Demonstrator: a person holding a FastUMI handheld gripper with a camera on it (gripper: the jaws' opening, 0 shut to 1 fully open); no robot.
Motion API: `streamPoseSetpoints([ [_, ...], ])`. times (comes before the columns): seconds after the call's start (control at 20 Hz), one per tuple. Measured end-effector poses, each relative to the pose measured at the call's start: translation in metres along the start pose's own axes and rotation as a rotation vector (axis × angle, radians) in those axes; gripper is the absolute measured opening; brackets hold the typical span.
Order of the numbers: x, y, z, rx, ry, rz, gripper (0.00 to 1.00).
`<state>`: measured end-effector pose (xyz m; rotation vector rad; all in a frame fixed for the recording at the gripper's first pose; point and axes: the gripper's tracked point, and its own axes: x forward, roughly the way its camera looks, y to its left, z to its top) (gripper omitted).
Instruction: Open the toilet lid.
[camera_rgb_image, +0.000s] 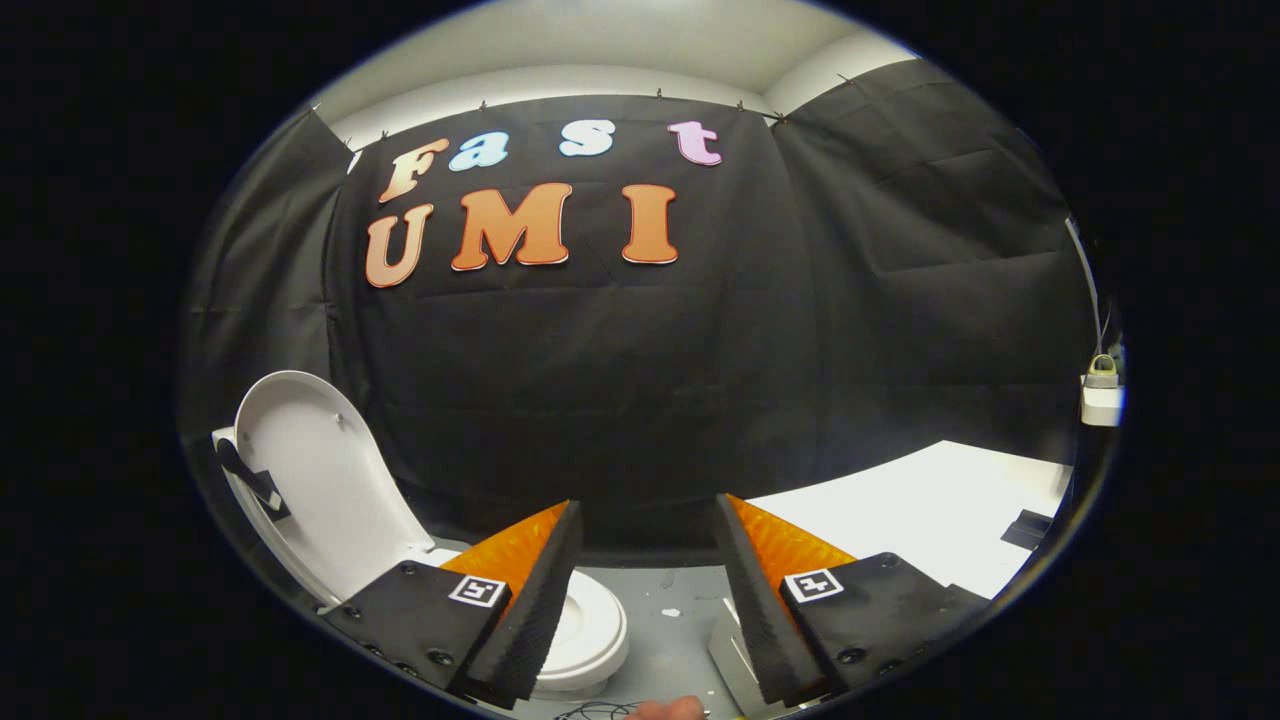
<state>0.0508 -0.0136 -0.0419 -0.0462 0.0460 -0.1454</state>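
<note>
— While the toilet lid (315, 480) stands raised at left, leaning back over the bowl (590, 630), where to grip?
— Its long axis runs near upright, underside facing the gripper (645, 560). Likely light, stiff, slick plastic; take its free top edge. Fingers spread wide, holding nothing; white table (930, 510) at right.

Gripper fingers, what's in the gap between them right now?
Nothing held: in the gripper view the open gripper frames bare grey floor and black cloth. The toilet lid stands raised off to the side.
</note>
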Motion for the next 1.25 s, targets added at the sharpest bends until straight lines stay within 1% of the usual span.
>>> streamPoseSetpoints([
  [0.9,-0.0016,0.0066,-0.0063,-0.049,0.026,0.013,0.86],
  [1.25,-0.0019,0.0051,-0.0069,-0.048,0.029,0.009,0.86],
])
